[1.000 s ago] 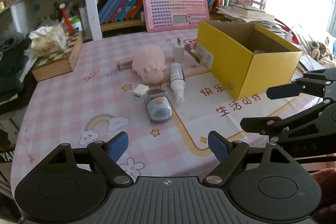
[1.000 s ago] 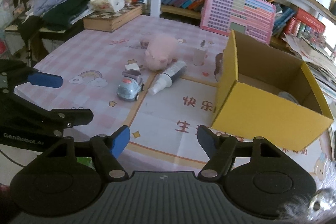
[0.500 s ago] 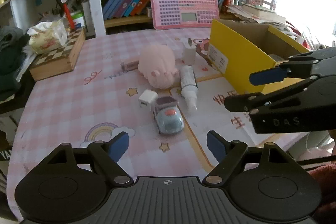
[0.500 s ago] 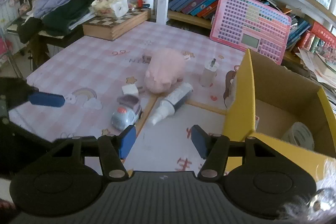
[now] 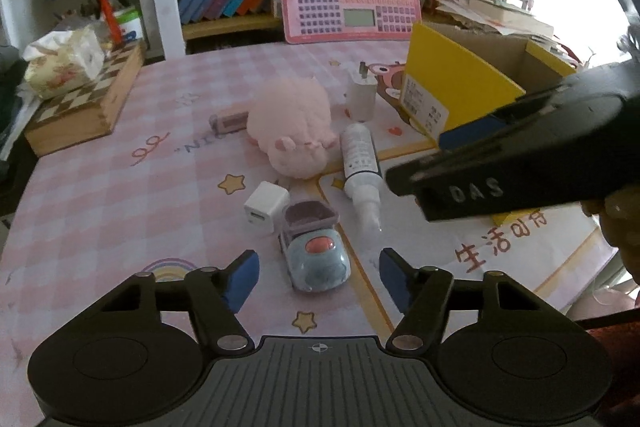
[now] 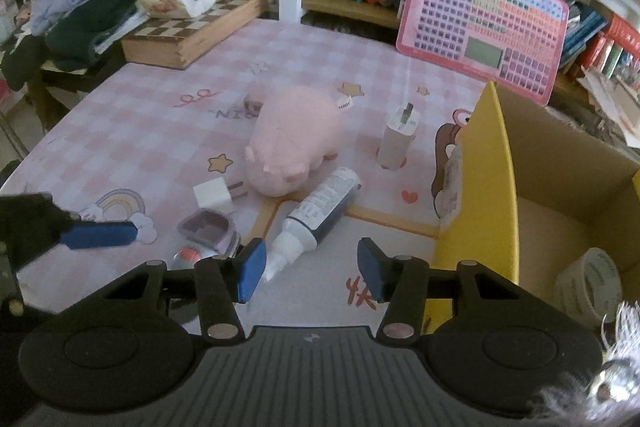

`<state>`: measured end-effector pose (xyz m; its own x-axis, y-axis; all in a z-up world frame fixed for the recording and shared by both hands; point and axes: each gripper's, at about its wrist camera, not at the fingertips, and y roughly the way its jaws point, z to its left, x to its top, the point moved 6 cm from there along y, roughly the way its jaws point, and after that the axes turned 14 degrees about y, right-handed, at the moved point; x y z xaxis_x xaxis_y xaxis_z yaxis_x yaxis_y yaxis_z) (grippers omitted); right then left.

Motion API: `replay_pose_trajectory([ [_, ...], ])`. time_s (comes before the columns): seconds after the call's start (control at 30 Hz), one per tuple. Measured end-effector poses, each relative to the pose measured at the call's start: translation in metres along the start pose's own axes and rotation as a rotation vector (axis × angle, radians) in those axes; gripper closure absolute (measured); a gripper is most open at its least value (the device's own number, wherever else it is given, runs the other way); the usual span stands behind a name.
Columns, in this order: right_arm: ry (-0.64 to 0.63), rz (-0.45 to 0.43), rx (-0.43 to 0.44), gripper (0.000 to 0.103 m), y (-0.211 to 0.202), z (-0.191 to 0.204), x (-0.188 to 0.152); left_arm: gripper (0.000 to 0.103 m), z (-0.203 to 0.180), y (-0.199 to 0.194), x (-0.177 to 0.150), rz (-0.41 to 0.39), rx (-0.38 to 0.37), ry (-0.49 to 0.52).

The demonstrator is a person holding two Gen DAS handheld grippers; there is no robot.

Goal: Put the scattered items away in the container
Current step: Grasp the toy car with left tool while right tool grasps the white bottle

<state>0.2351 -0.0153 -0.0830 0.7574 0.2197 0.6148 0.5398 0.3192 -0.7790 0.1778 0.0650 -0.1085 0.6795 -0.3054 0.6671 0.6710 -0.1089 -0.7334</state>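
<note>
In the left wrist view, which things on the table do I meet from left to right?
Chessboard box → small white charger cube → pink plush pig → white bottle → yellow box.

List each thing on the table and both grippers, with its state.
Toy car: upright, between left gripper fingers, untouched.
Bottle: lying down, capped.
Plush pig: lying on table.
Tall charger: standing, prongs up.
Small charger: lying down.
Yellow box: open.
Right gripper: closing, nothing gripped.
Left gripper: closing.
</note>
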Motion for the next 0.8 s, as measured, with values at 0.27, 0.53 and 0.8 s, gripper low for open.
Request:
replay_pose_trajectory([
  [0.27, 0.138, 0.082, 0.007, 0.054, 0.039, -0.005, 0.015, 0.055, 0.007, 0.022, 0.004, 0.021, 0.016, -0.022],
  [0.53, 0.170, 0.113, -0.032, 0.055, 0.067, -0.005, 0.022, 0.060, 0.008, 0.037, 0.006, 0.042, -0.008, -0.042],
  [0.8, 0.148, 0.145, -0.052, 0.058, 0.087, -0.005, 0.026, 0.060, 0.009, 0.045, 0.006, 0.043, 0.004, -0.054],
])
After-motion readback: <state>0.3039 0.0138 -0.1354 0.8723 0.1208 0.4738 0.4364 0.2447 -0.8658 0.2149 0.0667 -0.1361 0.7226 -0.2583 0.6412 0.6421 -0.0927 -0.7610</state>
